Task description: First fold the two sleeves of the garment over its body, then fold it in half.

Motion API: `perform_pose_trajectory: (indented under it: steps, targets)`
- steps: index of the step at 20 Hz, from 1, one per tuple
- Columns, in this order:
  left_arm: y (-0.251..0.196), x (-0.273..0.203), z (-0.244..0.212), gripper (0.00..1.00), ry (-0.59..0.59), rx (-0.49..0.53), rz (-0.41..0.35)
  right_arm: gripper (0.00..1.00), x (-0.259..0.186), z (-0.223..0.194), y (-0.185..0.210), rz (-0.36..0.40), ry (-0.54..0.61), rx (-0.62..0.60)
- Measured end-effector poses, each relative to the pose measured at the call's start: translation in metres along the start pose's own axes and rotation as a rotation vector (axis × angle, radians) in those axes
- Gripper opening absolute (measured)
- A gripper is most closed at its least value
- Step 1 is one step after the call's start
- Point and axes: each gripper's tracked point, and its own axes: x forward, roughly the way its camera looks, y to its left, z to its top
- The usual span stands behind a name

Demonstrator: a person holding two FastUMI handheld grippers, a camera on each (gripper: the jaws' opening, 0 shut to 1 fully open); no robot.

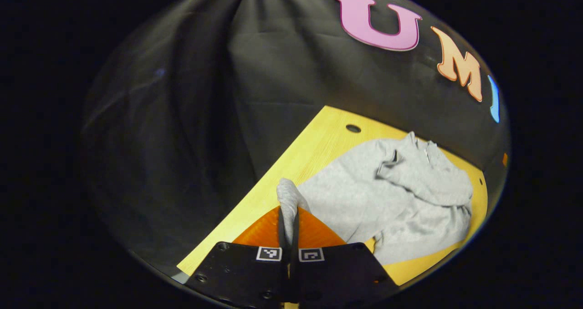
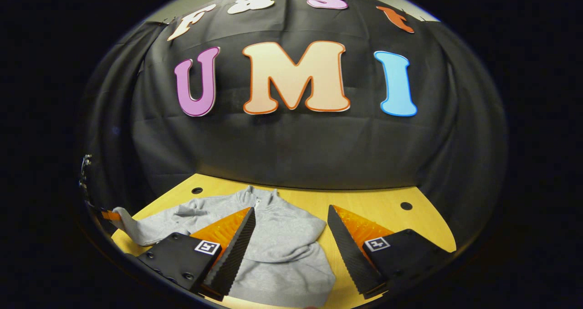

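A grey sweatshirt (image 1: 364,199) lies on the yellow table (image 1: 319,145). In the left gripper view my left gripper (image 1: 288,211) is shut on the cuff of one sleeve (image 1: 287,193), which bulges above the closed fingers. The other sleeve (image 1: 428,181) lies folded across the body. In the right gripper view my right gripper (image 2: 291,208) hangs open just above the sweatshirt (image 2: 282,254), with nothing between its fingers (image 2: 234,245). At that view's far left the held sleeve (image 2: 136,229) stretches out to the left gripper (image 2: 109,215).
The table (image 2: 387,218) has small round holes (image 2: 406,205) near its back corners. Black cloth closes the booth behind and beside it. Bare wood lies to the right of the sweatshirt in the right gripper view.
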Motion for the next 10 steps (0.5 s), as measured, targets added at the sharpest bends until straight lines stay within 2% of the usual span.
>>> perform_pose_trajectory:
  steps: [3,10]
  targets:
    - [-0.040,0.005,0.037,0.00,-0.071,0.040,-0.055,0.98,-0.009,-0.004,-0.025,-0.031,0.005,0.020]
    - [-0.145,0.015,0.072,0.00,-0.136,0.197,-0.189,0.99,-0.039,-0.019,-0.077,-0.107,0.013,0.074]
